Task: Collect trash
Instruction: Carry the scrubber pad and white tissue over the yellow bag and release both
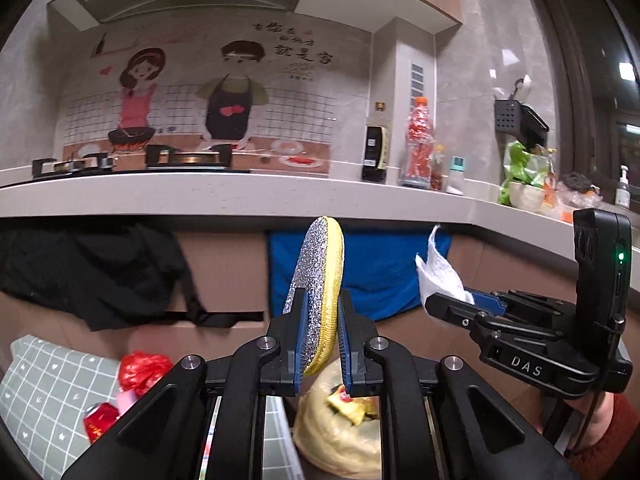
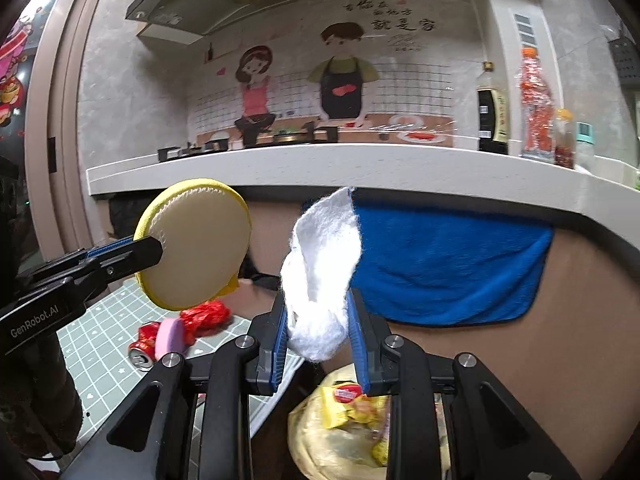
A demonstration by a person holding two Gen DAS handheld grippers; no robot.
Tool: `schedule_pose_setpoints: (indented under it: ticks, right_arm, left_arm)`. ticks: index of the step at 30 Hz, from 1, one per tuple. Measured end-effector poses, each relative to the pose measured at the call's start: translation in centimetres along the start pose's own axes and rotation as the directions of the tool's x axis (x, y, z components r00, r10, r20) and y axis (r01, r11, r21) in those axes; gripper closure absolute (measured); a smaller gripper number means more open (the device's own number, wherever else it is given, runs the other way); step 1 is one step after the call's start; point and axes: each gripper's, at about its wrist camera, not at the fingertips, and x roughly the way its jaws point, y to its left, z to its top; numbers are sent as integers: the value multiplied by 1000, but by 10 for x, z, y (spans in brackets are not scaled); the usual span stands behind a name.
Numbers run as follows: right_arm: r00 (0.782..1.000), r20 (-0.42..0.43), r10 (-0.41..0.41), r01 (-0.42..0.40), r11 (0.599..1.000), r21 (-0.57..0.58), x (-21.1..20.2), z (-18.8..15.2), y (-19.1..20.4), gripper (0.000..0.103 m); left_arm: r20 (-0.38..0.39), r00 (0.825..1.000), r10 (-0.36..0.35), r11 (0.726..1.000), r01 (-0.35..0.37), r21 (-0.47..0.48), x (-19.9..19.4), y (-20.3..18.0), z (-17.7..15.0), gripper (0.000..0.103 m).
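My left gripper [image 1: 322,304] is shut on a round scouring pad [image 1: 320,276], silver glitter on one side and yellow on the other; it also shows in the right wrist view [image 2: 196,244]. My right gripper [image 2: 318,300] is shut on a white crumpled tissue [image 2: 320,272], also seen in the left wrist view [image 1: 438,272]. Both are held in the air above a beige trash bag [image 1: 340,432] that holds yellow wrappers [image 2: 348,404].
A grey checked mat [image 2: 116,344] lies at lower left with a red crumpled wrapper [image 2: 206,316], a crushed red can [image 2: 142,346] and a pink disc [image 2: 170,338]. A blue towel [image 2: 448,264] hangs under the white counter [image 2: 320,164]. Bottles [image 1: 418,144] stand on the counter.
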Motion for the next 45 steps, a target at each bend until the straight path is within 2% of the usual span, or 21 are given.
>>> schedule_pose_setpoints:
  ticks: [6, 18, 36, 38, 45]
  right_arm:
    - [999, 5, -33, 33, 999, 27, -9, -3, -28, 78]
    - [998, -29, -60, 63, 993, 97, -1, -23, -70, 78]
    - [990, -140, -34, 56, 985, 162, 54, -69, -99, 78]
    - [984, -177, -19, 53, 981, 187, 69, -82, -106, 78]
    - [948, -317, 23, 69, 959, 276, 122, -129, -131, 78]
  left_arm:
    - [-39, 999, -26, 1000, 26, -6, 23, -19, -7, 89]
    - [-128, 988, -86, 996, 84, -26, 69, -42, -36, 89]
    - [-276, 955, -106, 991, 80, -104, 143, -29, -88, 89]
    - [-310, 943, -118, 989, 82, -126, 158, -25, -98, 89]
    - [-466, 867, -177, 971, 76, -228, 216, -12, -138, 89]
